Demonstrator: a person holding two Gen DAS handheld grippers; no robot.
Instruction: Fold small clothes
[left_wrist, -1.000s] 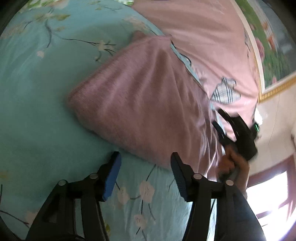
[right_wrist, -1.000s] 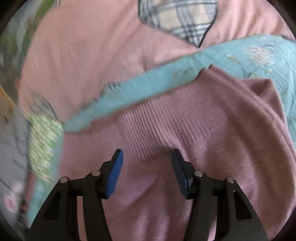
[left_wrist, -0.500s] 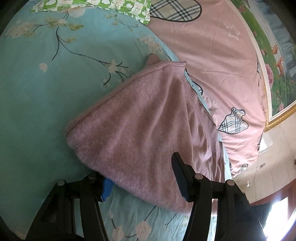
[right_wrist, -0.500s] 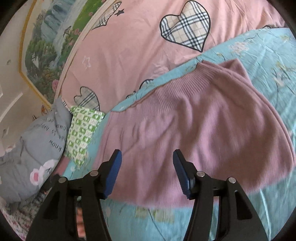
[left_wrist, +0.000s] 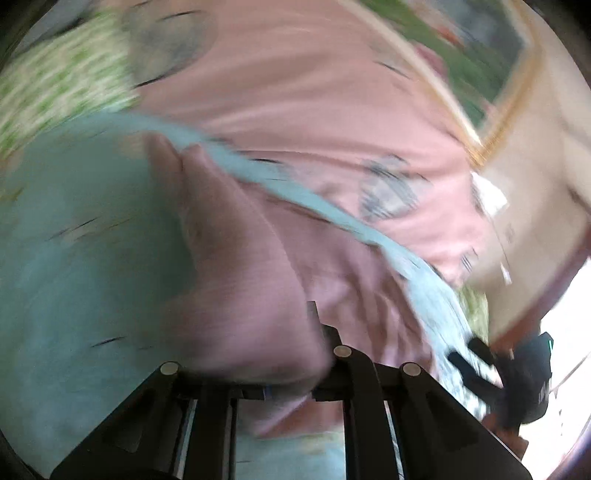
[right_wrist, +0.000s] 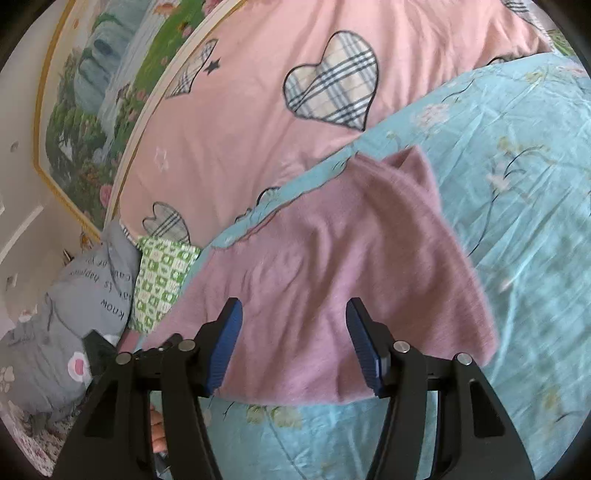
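Note:
A mauve knit garment (right_wrist: 332, 266) lies on the teal floral bedsheet (right_wrist: 517, 221). In the blurred left wrist view the garment (left_wrist: 240, 280) fills the middle, and its near edge is bunched between the fingers of my left gripper (left_wrist: 291, 365), which looks shut on it; the fingertips are hidden by cloth. My right gripper (right_wrist: 293, 347) is open and empty, hovering over the garment's near edge. It also shows small at the right of the left wrist view (left_wrist: 517, 376).
A pink quilt (right_wrist: 295, 110) with plaid hearts lies behind the garment. A green patterned pillow (right_wrist: 162, 277) and a grey printed cushion (right_wrist: 74, 314) sit at the left. A framed landscape painting (right_wrist: 103, 92) hangs on the wall.
My left gripper has closed on the garment's near edge and swung, blurring its view. My right gripper has pulled back and up from the garment, staying open.

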